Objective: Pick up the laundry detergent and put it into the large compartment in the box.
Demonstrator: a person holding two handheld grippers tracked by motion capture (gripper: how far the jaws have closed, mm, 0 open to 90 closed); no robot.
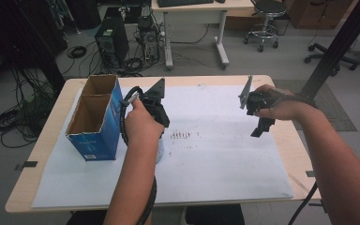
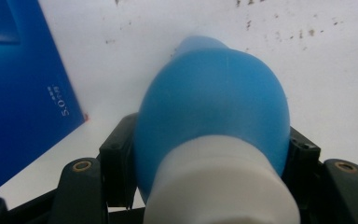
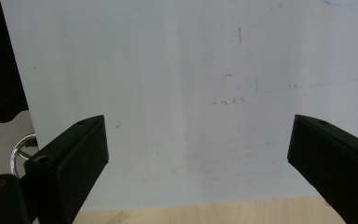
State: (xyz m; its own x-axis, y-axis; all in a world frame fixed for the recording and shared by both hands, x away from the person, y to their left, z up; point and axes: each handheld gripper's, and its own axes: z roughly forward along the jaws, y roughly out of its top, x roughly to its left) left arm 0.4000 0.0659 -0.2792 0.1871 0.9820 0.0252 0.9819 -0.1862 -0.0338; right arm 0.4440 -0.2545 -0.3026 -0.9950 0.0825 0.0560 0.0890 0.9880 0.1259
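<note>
— While the left gripper (image 2: 209, 158) hangs over the white paper sheet (image 1: 225, 154), what does it pinch?
— A blue rubber bulb (image 2: 214, 107) with a white collar, squeezed between both jaws; it sits just beside the blue cardboard box (image 1: 96, 119), low over the sheet.
— And the right gripper (image 3: 198, 144)?
— Its jaws are spread wide with nothing between them; it hovers above the sheet's right part, well apart from the bulb.

Blue bulb (image 2: 214, 102) smooth matt rubber, white plastic collar; box (image 1: 96, 117) glossy blue card, raw brown inside; worktop (image 1: 281, 140) pale wood under smudged paper (image 1: 225, 154).
</note>
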